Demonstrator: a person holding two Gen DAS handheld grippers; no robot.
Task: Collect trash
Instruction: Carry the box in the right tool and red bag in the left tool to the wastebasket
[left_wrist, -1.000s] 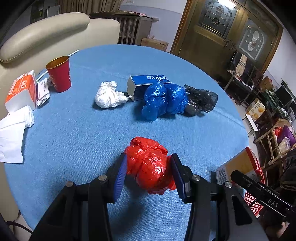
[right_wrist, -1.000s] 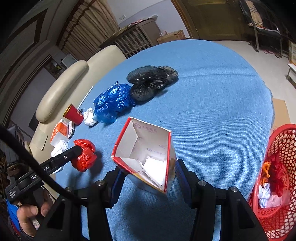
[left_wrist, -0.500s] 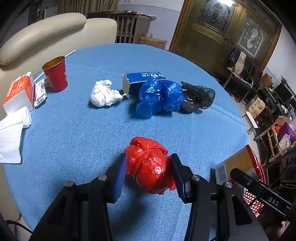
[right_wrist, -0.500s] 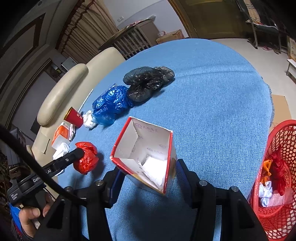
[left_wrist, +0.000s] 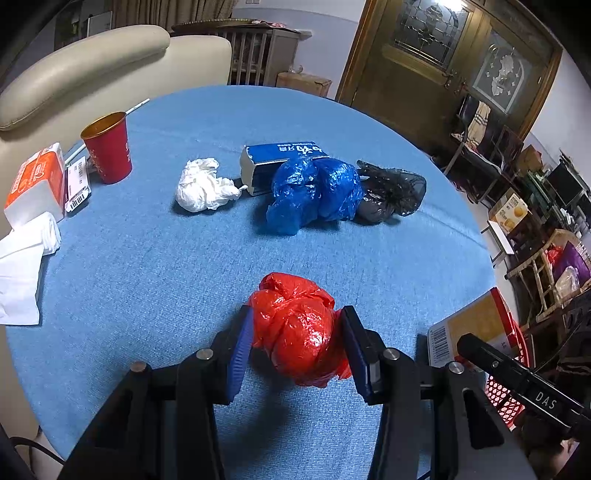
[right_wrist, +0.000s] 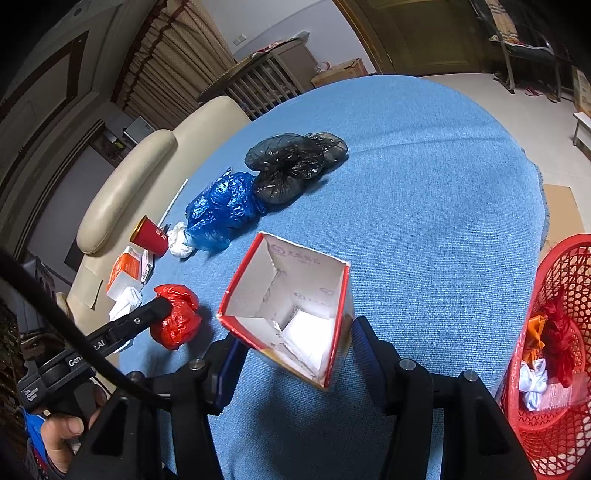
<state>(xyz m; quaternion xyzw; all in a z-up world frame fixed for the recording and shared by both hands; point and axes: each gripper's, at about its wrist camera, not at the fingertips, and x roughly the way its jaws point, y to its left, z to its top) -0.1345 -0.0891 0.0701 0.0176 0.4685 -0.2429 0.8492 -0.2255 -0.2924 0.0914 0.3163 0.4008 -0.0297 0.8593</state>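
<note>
the right gripper (right_wrist: 291, 343) is clamping the open carton (right_wrist: 286, 314), the left gripper (left_wrist: 297, 341) the red bag (left_wrist: 301, 332); the red basket (right_wrist: 554, 435) is sitting beside the tabletop (right_wrist: 424, 206), nearest the right gripper.

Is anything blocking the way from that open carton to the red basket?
Nothing visible does. The right gripper holds the open carton, and only bare blue tablecloth lies between it and the red basket beside the table.

Looks like someone's living room: cream sofa (left_wrist: 92, 70) behind the blue-clothed surface (left_wrist: 147, 266), carved wooden door (left_wrist: 443, 62) beyond.
</note>
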